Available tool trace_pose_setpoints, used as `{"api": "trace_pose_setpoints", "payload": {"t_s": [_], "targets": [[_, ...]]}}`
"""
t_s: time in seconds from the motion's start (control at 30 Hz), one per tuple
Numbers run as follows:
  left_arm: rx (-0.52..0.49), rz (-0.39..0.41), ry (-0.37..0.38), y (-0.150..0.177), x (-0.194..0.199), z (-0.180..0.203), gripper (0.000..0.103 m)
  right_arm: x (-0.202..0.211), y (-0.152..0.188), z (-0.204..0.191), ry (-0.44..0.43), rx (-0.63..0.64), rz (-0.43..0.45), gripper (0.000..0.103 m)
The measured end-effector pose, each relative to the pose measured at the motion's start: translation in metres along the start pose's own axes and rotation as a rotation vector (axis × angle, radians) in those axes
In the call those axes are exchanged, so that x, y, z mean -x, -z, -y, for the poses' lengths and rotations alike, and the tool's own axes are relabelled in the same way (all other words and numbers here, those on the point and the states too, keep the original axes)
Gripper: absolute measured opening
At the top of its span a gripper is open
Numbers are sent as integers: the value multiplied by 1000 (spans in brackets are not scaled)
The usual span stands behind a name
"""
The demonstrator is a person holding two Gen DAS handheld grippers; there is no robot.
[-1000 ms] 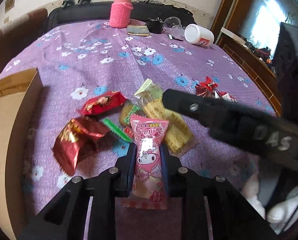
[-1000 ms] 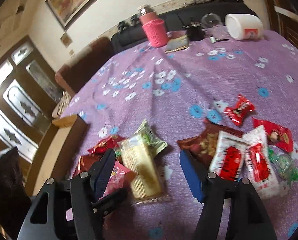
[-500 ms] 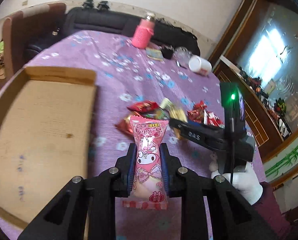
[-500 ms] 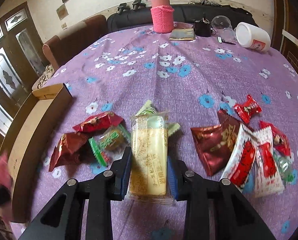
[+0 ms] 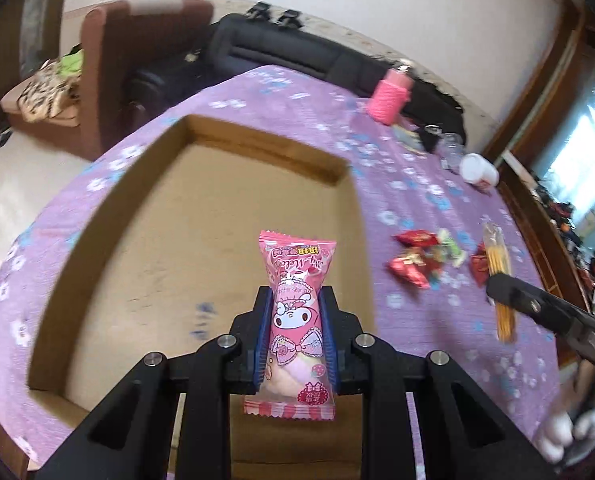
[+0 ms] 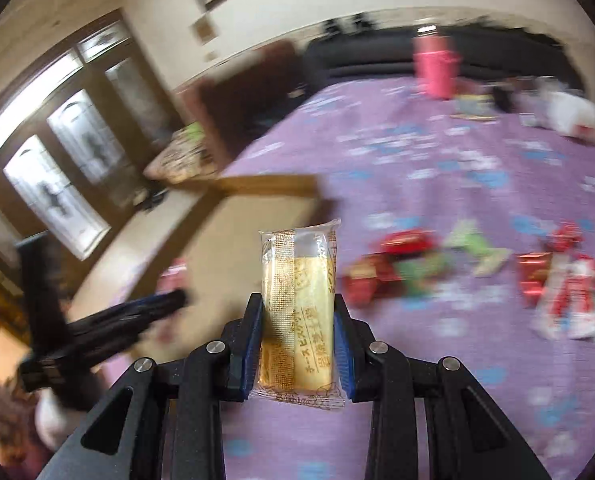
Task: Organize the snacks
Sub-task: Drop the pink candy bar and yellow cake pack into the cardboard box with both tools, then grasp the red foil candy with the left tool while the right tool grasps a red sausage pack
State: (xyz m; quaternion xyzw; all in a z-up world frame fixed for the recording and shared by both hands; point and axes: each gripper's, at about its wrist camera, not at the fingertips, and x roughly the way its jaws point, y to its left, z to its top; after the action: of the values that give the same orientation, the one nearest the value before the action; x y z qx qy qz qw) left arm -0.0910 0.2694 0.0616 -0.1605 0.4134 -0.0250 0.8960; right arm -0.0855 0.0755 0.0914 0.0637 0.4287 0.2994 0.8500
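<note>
Over the desk's (image 5: 225, 92) cardboard box (image 5: 201, 216), your left hand-held gripper (image 5: 296, 300) clamps a pink marshmallow packet (image 5: 297, 312); your right hand-held gripper (image 6: 297, 304) grips a biscuit packet (image 6: 297, 304).

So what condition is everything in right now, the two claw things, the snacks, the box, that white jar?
left gripper: shut on the pink marshmallow packet, over the box
right gripper: shut on the biscuit packet, lifted off the table
cardboard box: open, no snacks visible inside
loose snacks: lying on the purple tablecloth
white jar: on its side
pink bottle: upright
</note>
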Motion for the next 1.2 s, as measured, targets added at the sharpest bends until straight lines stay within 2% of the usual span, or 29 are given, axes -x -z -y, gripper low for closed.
{"api": "trace_pose_setpoints", "payload": {"t_s": [0.1, 0.3, 0.37, 0.47, 0.53, 0.6, 0.63, 0.7, 0.83, 0.93, 0.97, 1.07, 1.1, 1.13, 1.2], "targets": [[5, -16, -50, 1, -4, -13, 22, -31, 5, -40, -57, 38, -63, 35], [48, -37, -113, 5, -4, -39, 23, -79, 21, -84, -67, 85, -144, 37], [68, -26, -128, 6, 1, -47, 25, -88, 22, -88, -39, 91, -145, 38], [100, 0, -112, 4, 11, -54, 43, -89, 22, -83, -57, 69, -154, 45], [102, 33, -111, 3, 20, -54, 44, -73, 21, -71, -93, 33, -119, 46], [112, 63, -94, 3, 28, -53, 45, -52, 16, -53, -89, 4, -59, 46], [111, 70, -82, 3, 30, -51, 45, -44, 13, -44, -64, -4, -35, 47], [90, 81, -56, 3, 34, -41, 45, -29, -1, -10, 59, -20, 18, 47], [20, 91, 21, 1, 38, -9, 45, -40, -38, 42, 271, -11, 22, 46], [-24, 88, 59, 0, 39, 13, 45, -68, -58, 64, 307, -32, -29, 46], [-31, 85, 67, 0, 37, 19, 45, -83, -64, 71, 343, -32, -53, 46], [-55, 57, 103, -2, 28, 39, 45, -112, -64, 78, 378, -20, -132, 46], [-66, 45, 114, -3, 24, 47, 45, -115, -62, 81, 378, -13, -146, 42], [-77, 35, 124, -3, 21, 52, 45, -114, -57, 80, 375, 0, -158, 28], [-95, 22, 134, -3, 15, 62, 45, -104, -44, 78, 345, 6, -170, 25]]}}
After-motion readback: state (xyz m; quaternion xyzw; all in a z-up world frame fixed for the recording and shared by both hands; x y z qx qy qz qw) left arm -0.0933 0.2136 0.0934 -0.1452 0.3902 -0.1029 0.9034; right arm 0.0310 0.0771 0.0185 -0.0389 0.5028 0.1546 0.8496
